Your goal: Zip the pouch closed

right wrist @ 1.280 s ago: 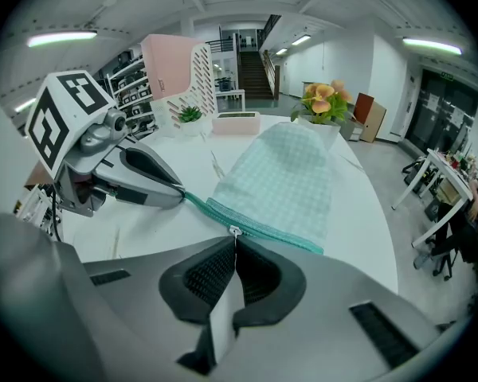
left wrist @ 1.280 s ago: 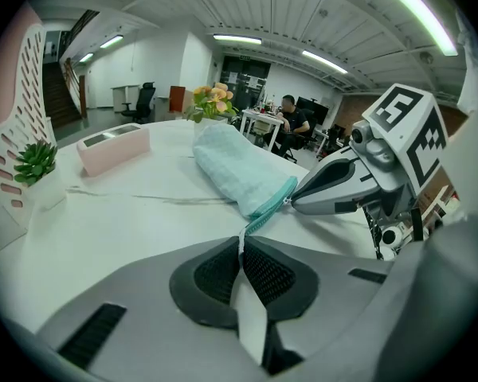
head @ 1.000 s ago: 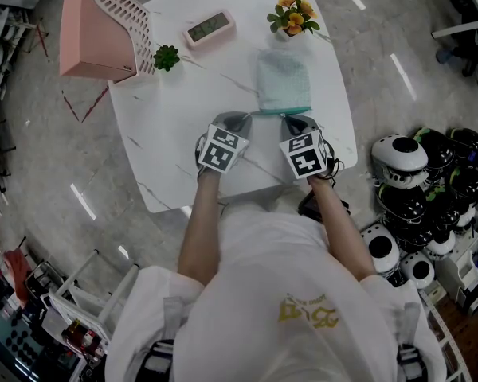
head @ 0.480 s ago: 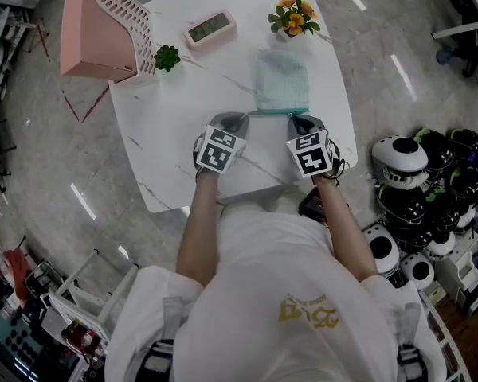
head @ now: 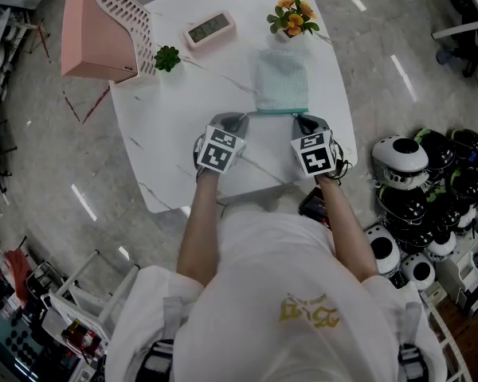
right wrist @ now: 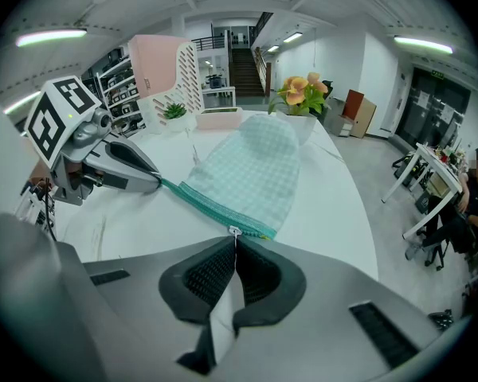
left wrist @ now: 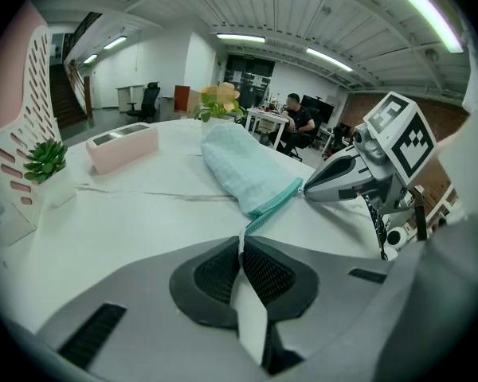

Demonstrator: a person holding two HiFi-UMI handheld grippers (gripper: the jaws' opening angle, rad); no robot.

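left tongs point(left wrist: 241, 247) clamped on pouch point(left wrist: 245, 165) corner, right tongs point(right wrist: 236, 249) pinching zipper pull point(right wrist: 234, 231)

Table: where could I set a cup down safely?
Widest bare patch: table's left side, between plant and left claw. A smaller one between clock and pouch. Crowded: near edge, where left and right claw grip the pouch, and by the flowers.

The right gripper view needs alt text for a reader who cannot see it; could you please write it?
The right gripper, jaws shut, pinches the zipper pull at the near corner of a green checked pouch on a white table. The left gripper holds the pouch at the zipper's other end; flowers and a pink rack stand behind.
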